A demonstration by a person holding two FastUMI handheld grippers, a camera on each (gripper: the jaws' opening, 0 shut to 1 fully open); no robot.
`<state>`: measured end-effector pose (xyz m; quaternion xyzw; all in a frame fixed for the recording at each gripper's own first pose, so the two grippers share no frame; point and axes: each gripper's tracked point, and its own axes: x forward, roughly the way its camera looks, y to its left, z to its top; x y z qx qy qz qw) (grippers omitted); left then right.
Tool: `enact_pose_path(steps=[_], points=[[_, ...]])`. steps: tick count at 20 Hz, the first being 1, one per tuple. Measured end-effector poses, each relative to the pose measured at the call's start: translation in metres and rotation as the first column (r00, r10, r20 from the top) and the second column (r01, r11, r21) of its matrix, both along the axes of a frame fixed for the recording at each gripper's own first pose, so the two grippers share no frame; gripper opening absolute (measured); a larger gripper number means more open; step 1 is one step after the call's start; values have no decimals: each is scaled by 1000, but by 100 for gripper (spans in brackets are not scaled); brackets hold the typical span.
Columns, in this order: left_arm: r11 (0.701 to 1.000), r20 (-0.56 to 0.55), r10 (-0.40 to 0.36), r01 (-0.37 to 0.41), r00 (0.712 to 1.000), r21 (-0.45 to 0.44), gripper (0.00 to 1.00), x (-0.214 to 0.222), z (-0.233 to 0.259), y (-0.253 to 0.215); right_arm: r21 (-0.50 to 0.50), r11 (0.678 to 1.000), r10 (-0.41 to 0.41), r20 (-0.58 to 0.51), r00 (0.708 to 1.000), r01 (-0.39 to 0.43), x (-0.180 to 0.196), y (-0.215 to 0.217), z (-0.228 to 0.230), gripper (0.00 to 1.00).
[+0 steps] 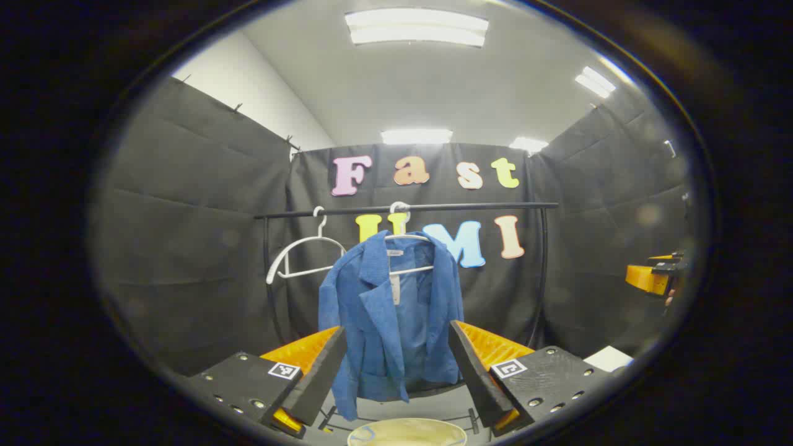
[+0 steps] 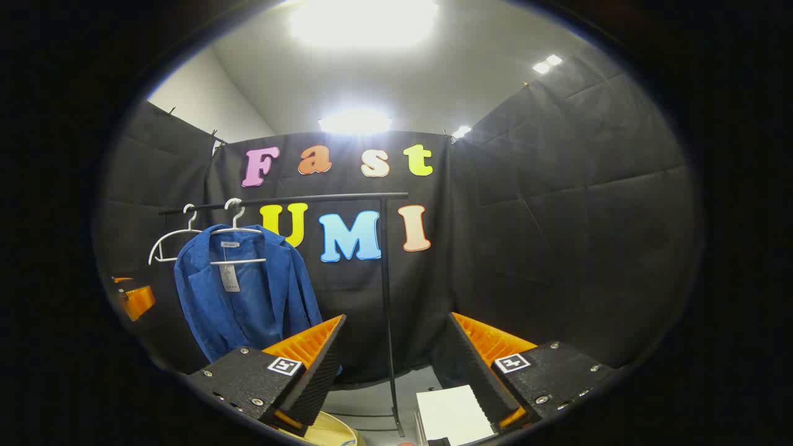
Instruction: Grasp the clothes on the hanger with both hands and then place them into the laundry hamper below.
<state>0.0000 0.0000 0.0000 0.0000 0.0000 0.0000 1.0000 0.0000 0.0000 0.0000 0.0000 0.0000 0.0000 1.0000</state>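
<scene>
A blue jacket hangs on a white hanger from a black rail, straight ahead in the left gripper view. My left gripper is open and short of the jacket, which shows between its fingers. Below, the pale rim of the laundry hamper peeks in. In the right gripper view the jacket hangs to the left. My right gripper is open, holds nothing, and points at the rack's right post. The hamper's rim lies at the bottom.
An empty white hanger hangs left of the jacket. The right gripper shows at the far right of the left gripper view, and the left gripper at the left edge of the right gripper view. A white flat object lies on the floor.
</scene>
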Motion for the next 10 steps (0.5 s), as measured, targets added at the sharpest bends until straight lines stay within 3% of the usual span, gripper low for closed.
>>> enact_pose_path(steps=[4,10], points=[[998,-3,-18,18,1000,-65,95,-8,-8,-2,13,1000,-16,-17,1000,16,-5,-3,-6,97],[995,-18,-14,13,1000,-94,95,-10,-16,3,11,1000,2,-24,1000,-2,-8,9,-6,97]])
